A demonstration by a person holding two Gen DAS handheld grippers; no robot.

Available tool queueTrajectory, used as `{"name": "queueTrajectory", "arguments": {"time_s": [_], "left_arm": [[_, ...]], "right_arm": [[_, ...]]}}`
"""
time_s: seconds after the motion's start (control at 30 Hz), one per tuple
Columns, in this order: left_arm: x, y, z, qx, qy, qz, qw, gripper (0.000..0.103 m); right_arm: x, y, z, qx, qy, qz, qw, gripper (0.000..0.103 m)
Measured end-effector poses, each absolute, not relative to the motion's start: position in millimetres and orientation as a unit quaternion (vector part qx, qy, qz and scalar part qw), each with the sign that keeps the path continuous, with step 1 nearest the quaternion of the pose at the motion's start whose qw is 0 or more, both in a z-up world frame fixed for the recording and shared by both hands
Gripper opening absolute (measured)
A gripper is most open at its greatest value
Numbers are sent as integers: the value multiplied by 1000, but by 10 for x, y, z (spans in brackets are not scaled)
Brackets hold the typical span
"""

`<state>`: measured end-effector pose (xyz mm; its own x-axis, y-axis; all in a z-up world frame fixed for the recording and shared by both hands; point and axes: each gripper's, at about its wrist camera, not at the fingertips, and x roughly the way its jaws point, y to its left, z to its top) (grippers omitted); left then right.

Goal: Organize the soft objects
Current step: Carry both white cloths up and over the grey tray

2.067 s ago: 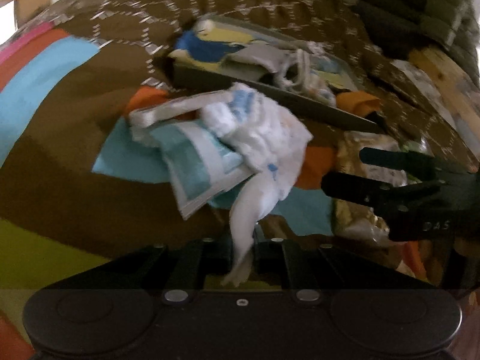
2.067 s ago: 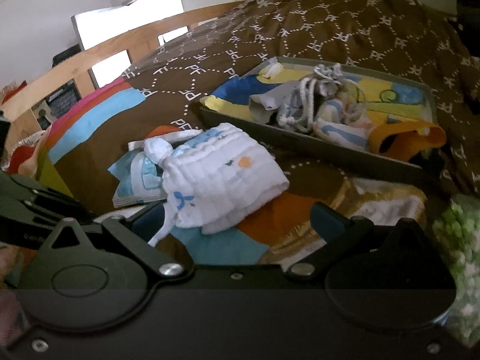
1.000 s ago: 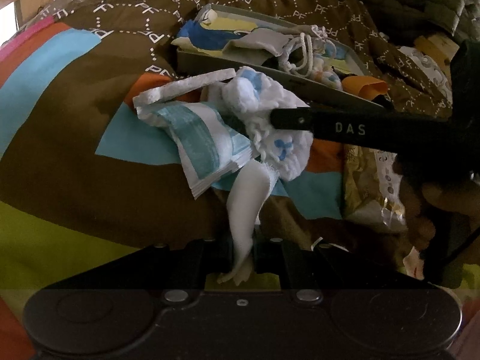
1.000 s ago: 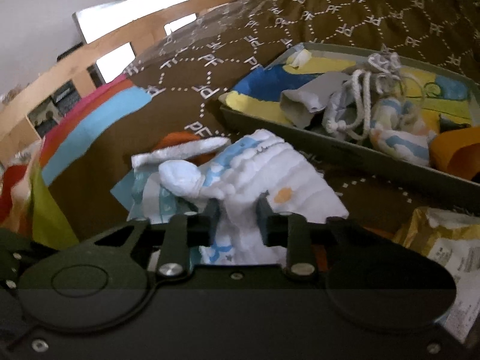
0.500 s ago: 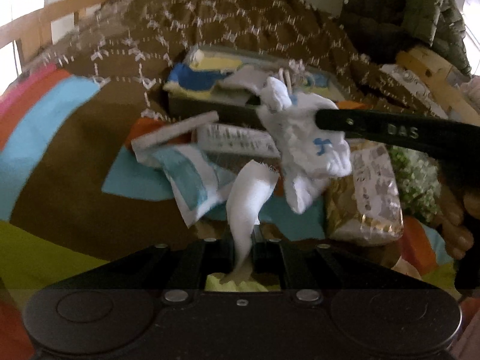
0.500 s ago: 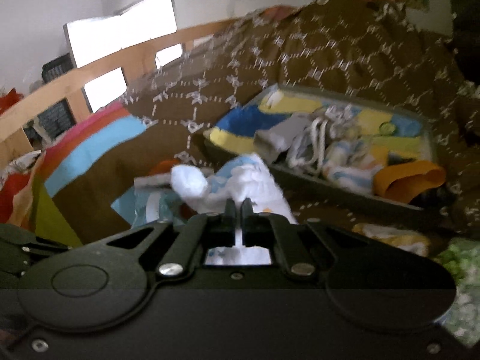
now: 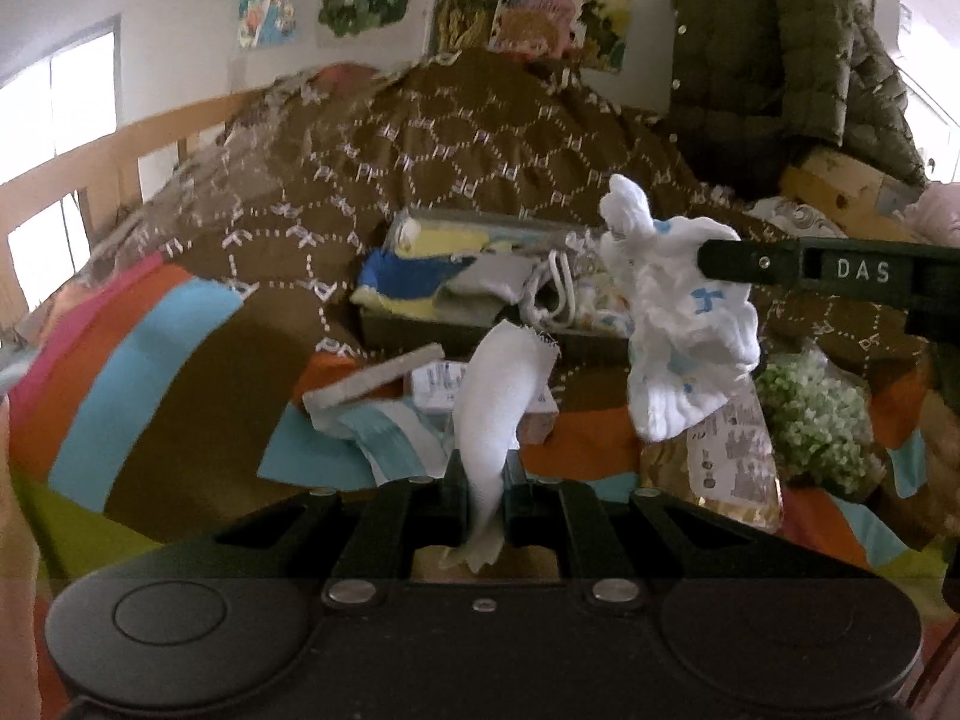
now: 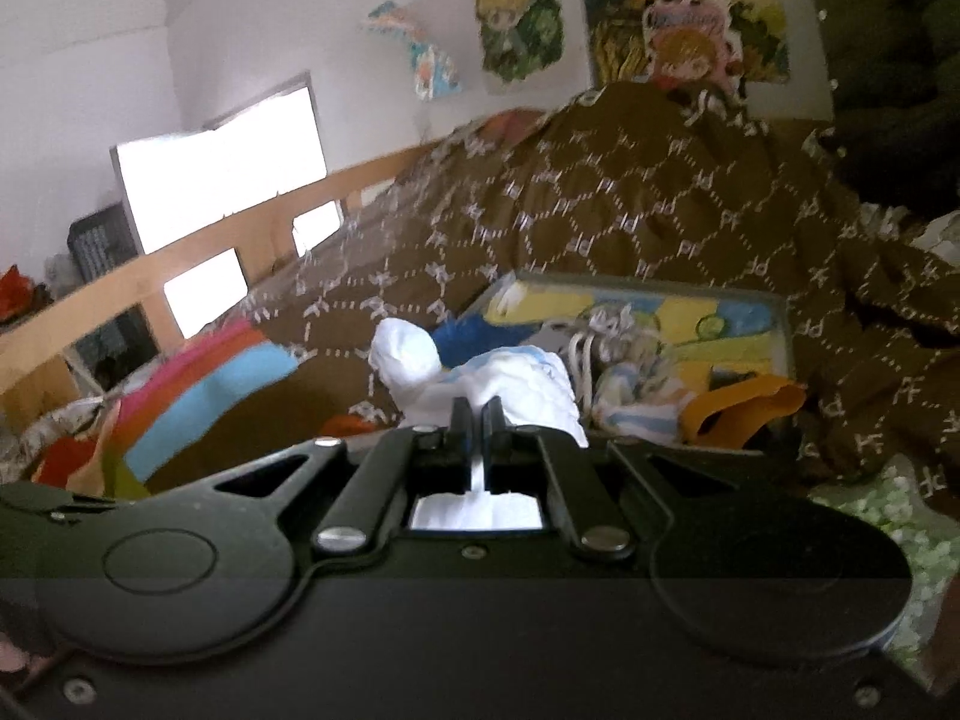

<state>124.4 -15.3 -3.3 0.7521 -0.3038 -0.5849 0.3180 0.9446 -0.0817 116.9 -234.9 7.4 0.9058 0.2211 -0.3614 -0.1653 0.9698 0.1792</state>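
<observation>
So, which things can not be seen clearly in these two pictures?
- Left wrist view: the lower end of the white sock is hidden between the left tongs.
- Right wrist view: the bottom of the white bundle is hidden behind the right tongs.
- Both views: the tray contents overlap; items are too tangled to name.
- Left wrist view: the print on the packets is too small.

Dim room; blown-out window (image 8: 219, 177) glare at left; soft blur; fisheye-bent edges
</observation>
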Motion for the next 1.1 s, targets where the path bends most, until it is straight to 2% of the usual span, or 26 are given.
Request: {"name": "queueTrajectory", "arguments": {"time_s": [0.23,0.6,0.97,1.1], "left_arm": [[1219,-139,20,23,267,-168,949,11],[1462,-125,19,24,243,-160,956,11],[2594,-333,402,-2,181,-153,971,11],[3156,-553,426,-12,188,-154,970,11]], "right_arm": [[1091,-2528,145,91,163,84,979,0],[1214,-2831,106,118,140,60,981,0],[1980,-3049,25,122,125,51,983,0],[2364,-3057,-59,124,123,45,983,0]]}}
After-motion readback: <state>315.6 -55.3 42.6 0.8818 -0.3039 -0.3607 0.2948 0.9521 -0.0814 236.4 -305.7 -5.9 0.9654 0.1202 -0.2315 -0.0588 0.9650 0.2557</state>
